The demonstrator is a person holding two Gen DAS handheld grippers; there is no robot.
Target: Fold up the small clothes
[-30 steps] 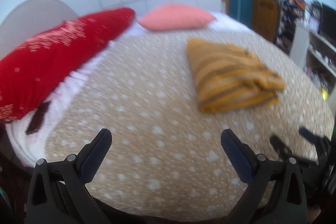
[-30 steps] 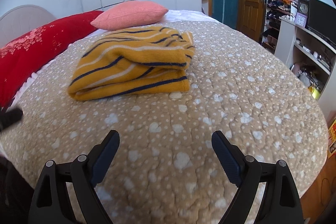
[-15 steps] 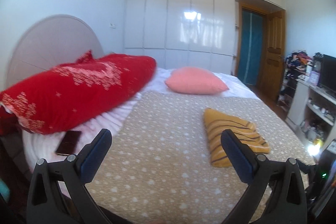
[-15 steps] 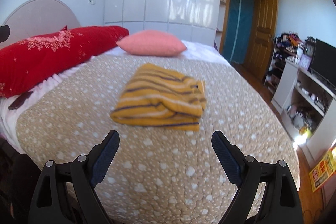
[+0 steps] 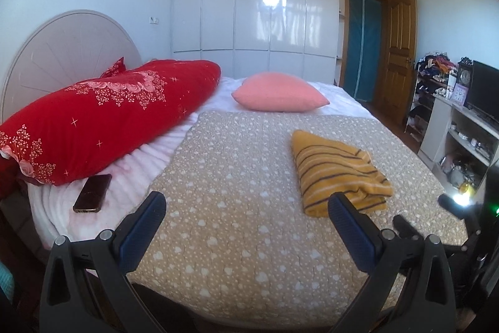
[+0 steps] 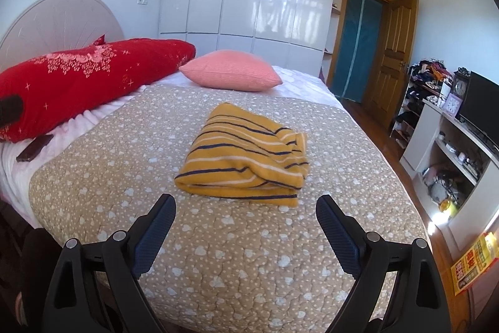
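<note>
A yellow garment with dark and white stripes point(image 6: 246, 155) lies folded into a thick rectangle on the beige dotted bedspread point(image 6: 218, 239). In the left wrist view the folded garment point(image 5: 336, 170) sits right of centre. My right gripper point(image 6: 244, 205) hangs open above the bed's near end, short of the garment and holding nothing. Further left, my left gripper point(image 5: 246, 202) is open too, empty and well back from the cloth. The right gripper point(image 5: 421, 217) shows dark at the left wrist view's right edge.
A long red pillow point(image 5: 103, 117) and a pink cushion point(image 5: 280, 92) lie at the head of the bed. A dark phone point(image 5: 93, 192) rests on the white sheet at the left. White shelving point(image 6: 452, 145) with a television and clock stands right, past a strip of wooden floor.
Both grippers have pulled back and up from the bed, so the garment looks smaller and farther away. The folded garment itself has not moved. Both stayed open.
</note>
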